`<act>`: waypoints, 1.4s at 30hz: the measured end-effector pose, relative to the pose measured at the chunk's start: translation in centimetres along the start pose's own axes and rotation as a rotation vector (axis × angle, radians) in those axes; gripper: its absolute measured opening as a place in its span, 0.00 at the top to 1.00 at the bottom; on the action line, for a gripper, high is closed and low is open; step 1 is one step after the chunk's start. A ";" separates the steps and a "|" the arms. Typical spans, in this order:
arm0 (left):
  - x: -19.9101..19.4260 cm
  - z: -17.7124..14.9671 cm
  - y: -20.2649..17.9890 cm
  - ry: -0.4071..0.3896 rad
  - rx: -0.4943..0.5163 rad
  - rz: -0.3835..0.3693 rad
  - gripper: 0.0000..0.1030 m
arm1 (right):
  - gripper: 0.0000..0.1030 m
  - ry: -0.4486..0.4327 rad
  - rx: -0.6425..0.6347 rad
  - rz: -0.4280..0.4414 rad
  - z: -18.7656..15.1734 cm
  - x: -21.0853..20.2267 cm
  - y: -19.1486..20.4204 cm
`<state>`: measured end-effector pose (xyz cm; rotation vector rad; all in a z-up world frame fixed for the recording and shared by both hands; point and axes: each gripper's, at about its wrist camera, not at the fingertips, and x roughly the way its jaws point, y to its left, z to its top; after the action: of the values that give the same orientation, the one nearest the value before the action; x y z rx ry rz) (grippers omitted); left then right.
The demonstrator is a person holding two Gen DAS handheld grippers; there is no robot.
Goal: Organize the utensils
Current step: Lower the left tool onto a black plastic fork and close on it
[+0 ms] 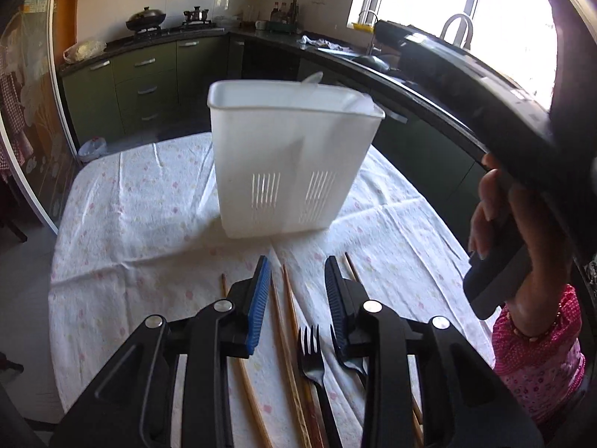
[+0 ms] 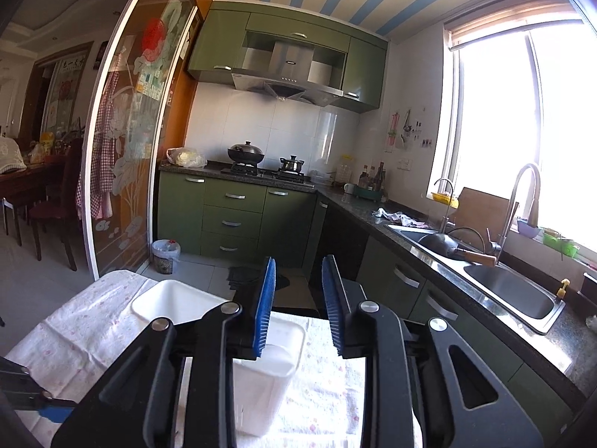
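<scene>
Forks [image 1: 311,358] partly hidden under left hand-held gripper [image 1: 297,280], jaws apart

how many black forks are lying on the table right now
2. One black fork lies between the left gripper fingers, beside the wooden chopsticks. The second fork is mostly hidden under the right-hand finger. More may be hidden beneath the gripper.

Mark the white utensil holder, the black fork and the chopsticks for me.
white utensil holder [image 1: 287,156], left wrist view, front wall above the slots.
black fork [image 1: 309,351], left wrist view, base of the tines.
chopsticks [image 1: 291,306], left wrist view, mid shaft of one.
</scene>
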<state>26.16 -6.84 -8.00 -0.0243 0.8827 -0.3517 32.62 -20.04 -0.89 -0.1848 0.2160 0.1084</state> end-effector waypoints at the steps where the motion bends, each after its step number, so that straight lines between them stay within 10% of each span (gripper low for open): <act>1: 0.6 -0.6 -0.1 0.031 -0.004 -0.010 0.72 | 0.74 0.006 0.012 0.012 -0.4 -1.1 -0.4; 17: 6.0 -3.4 -0.4 0.282 -0.039 -0.063 0.72 | 0.66 0.103 0.090 0.099 -8.0 -15.0 -4.1; 36: 7.3 -3.7 -1.4 0.349 -0.008 -0.017 0.72 | 0.62 0.107 0.051 0.126 -5.5 -16.3 -3.8; 42: 7.5 -3.6 -1.5 0.361 -0.005 -0.031 0.93 | 0.62 0.153 0.050 0.143 -5.9 -15.1 -3.7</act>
<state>27.38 -10.15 -15.70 0.0216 1.2417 -0.3891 17.24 -26.15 -2.54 -0.1278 0.3844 0.2308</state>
